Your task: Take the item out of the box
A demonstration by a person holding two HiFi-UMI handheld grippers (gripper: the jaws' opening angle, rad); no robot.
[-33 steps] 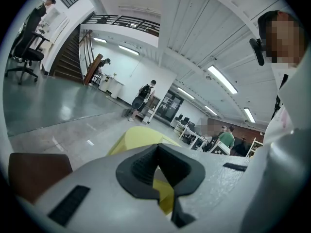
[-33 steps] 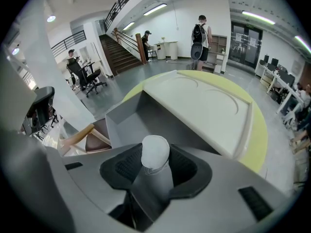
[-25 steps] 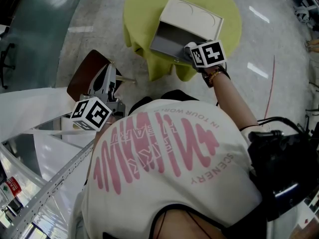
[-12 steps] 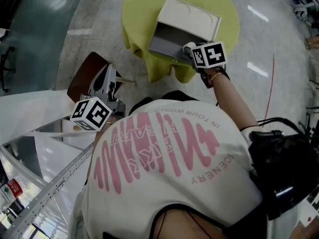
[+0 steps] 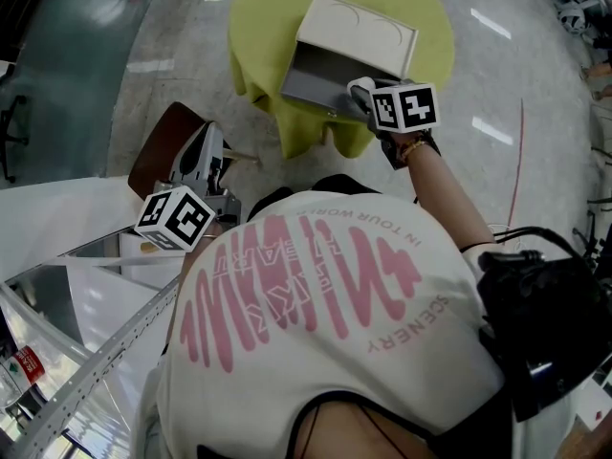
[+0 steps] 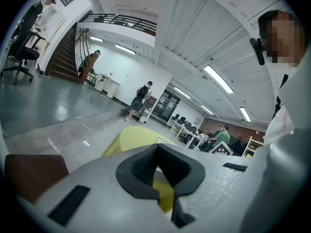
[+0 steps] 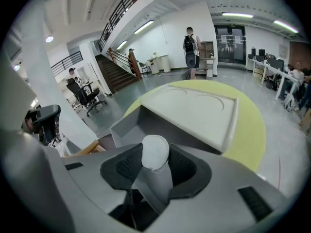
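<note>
Pinching a white cylinder [image 7: 155, 152], right claw [image 7: 158, 171] beside open box [image 5: 330, 70], cylinder's lower end hidden, left claw [image 6: 156, 171] pressed together

Right arm [image 5: 445, 187] outstretched.
Right gripper [image 7: 154, 171] grips a white item [image 7: 155, 152]; left gripper [image 6: 156, 152] level, jaws together.

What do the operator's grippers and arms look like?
Both left gripper and right gripper: light grey moulded shells, black ribbed pads, each with a white cube of black square markers. A bracelet on right wrist; white T-shirt, pink print.
</note>
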